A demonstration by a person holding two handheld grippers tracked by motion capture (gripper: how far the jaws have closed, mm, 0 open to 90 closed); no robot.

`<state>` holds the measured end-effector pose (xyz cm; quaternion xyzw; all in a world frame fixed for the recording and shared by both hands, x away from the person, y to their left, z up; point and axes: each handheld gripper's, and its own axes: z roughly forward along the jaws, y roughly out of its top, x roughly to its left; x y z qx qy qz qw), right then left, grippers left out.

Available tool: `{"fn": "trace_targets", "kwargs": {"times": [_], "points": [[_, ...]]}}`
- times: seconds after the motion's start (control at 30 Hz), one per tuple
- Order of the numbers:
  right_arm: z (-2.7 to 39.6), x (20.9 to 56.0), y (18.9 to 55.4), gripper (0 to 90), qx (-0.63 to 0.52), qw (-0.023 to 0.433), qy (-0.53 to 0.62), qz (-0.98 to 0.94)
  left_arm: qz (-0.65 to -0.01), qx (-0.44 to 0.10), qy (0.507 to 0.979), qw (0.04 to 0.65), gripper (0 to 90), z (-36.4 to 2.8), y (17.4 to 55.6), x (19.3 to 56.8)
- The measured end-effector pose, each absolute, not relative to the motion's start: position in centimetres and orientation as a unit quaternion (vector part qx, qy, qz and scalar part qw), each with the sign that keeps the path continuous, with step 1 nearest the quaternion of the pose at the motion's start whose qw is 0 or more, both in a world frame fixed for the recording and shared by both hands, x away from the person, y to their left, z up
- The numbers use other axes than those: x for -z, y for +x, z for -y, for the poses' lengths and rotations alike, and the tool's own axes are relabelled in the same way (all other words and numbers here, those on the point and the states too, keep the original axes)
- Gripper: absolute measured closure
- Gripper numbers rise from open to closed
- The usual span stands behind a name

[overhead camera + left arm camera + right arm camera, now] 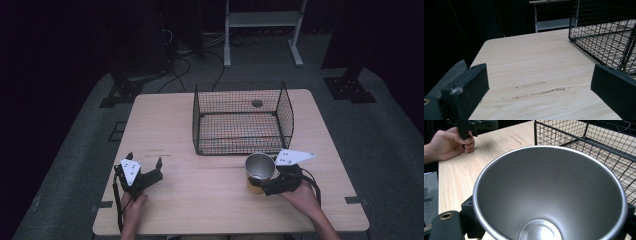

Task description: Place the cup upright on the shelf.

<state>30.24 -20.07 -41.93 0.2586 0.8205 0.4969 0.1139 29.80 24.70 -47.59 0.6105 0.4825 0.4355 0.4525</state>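
A steel cup [260,167] with an orange base stands upright just in front of the wire basket [243,118], and my right gripper [264,186] is shut on it from the right side. In the right gripper view the cup's empty steel inside [549,195] sits between the jaws, with the basket mesh [599,142] close behind. My left gripper [145,162] rests at the table's front left, open, with nothing between its fingers [469,90]. The left gripper view looks across bare wood to the basket's corner [604,32].
The black wire basket is empty and stands at the table's far middle. The wooden table [170,125] has a small hole [257,103] under the basket's back. A white shelf frame [262,30] and cables lie on the floor behind.
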Motion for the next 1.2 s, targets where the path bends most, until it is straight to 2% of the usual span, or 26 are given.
{"fn": "trace_targets", "kwargs": {"times": [0.77, 1.2], "points": [[19.9, 37.1, 33.8, 13.1, -0.505, 0.061, 0.221, -0.832, -0.484, -0.434, 0.61, 0.452, 0.8, -24.8, 29.8, 47.6], [19.3, 34.2, 36.1, 13.1, -0.501, 0.056, 0.204, -0.839, -0.483, -0.434, 0.611, 0.452, 0.8, -24.8, 29.8, 47.6]]}}
